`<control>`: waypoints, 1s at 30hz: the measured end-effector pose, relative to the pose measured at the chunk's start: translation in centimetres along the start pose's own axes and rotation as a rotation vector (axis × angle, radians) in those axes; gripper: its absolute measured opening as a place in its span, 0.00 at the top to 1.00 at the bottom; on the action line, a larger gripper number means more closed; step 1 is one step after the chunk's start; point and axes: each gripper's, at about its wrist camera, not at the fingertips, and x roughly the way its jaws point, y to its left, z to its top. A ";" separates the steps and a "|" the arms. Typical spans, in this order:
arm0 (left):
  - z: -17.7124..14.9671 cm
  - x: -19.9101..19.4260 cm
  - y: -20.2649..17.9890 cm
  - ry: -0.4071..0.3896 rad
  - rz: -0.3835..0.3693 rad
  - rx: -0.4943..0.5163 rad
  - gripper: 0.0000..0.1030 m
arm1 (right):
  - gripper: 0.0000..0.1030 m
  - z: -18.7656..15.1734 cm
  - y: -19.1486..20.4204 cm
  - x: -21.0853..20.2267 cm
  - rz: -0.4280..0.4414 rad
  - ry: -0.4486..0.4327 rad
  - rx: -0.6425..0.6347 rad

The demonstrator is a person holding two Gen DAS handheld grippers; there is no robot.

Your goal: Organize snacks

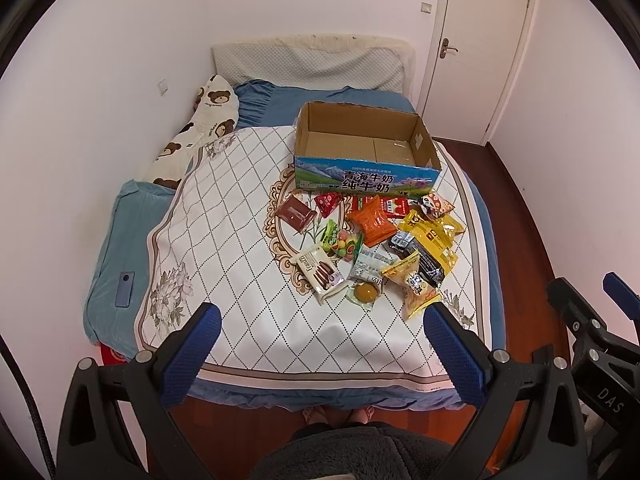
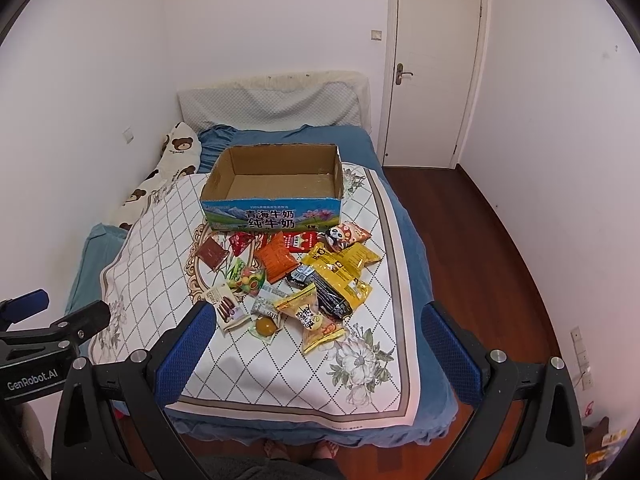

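An open, empty cardboard milk box (image 1: 366, 142) (image 2: 276, 184) stands on a white patterned cloth (image 1: 240, 208) (image 2: 160, 232) on the bed. In front of it lies a pile of several snack packets: an orange packet (image 1: 372, 220) (image 2: 277, 261), yellow packets (image 1: 434, 236) (image 2: 344, 272), a brown packet (image 1: 296, 212) (image 2: 212, 254), a wafer pack (image 1: 320, 274) (image 2: 228, 308) and a round yolk-coloured snack (image 1: 365, 292) (image 2: 265, 326). My left gripper (image 1: 322, 320) is open and empty, held above the bed's near end. My right gripper (image 2: 318, 318) is open and empty beside it.
A bear-print pillow (image 1: 200, 120) (image 2: 172, 156) lies along the left wall. A blue phone-like object (image 1: 124, 289) lies on the blue bedding at left. A closed white door (image 1: 480, 48) (image 2: 432, 72) and wood floor (image 2: 480, 240) are on the right. The person's feet (image 1: 340, 414) are at the bed's foot.
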 end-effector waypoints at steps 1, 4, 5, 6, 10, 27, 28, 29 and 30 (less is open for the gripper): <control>0.2 0.2 0.2 0.002 -0.001 0.001 0.00 | 0.00 0.0 0.0 0.1 -0.002 0.001 0.004; 0.6 1.2 0.7 0.003 -0.005 0.003 0.00 | 0.00 0.1 0.0 0.9 -0.003 0.012 0.025; 0.7 1.7 0.9 -0.002 0.005 0.006 0.00 | 0.00 0.1 -0.1 1.5 0.004 0.021 0.044; 0.8 2.4 1.1 -0.003 0.019 0.010 0.00 | 0.00 0.0 -0.1 2.0 0.005 0.030 0.057; 1.2 6.6 2.2 0.018 0.038 0.025 0.00 | 0.00 -0.2 -0.7 6.4 0.003 0.103 0.118; 1.8 29.3 2.9 0.492 -0.057 -0.142 0.04 | 0.00 -2.1 -6.0 31.2 0.068 0.473 0.185; 1.8 30.6 2.4 0.533 -0.084 -0.188 0.05 | 0.00 -1.7 -6.2 32.8 0.071 0.483 0.159; 1.8 32.1 2.0 0.576 -0.127 -0.239 0.06 | 0.00 -1.3 -6.4 34.3 0.077 0.488 0.125; 1.8 33.1 1.6 0.609 -0.156 -0.279 0.10 | 0.00 -0.9 -6.3 35.0 0.083 0.495 0.105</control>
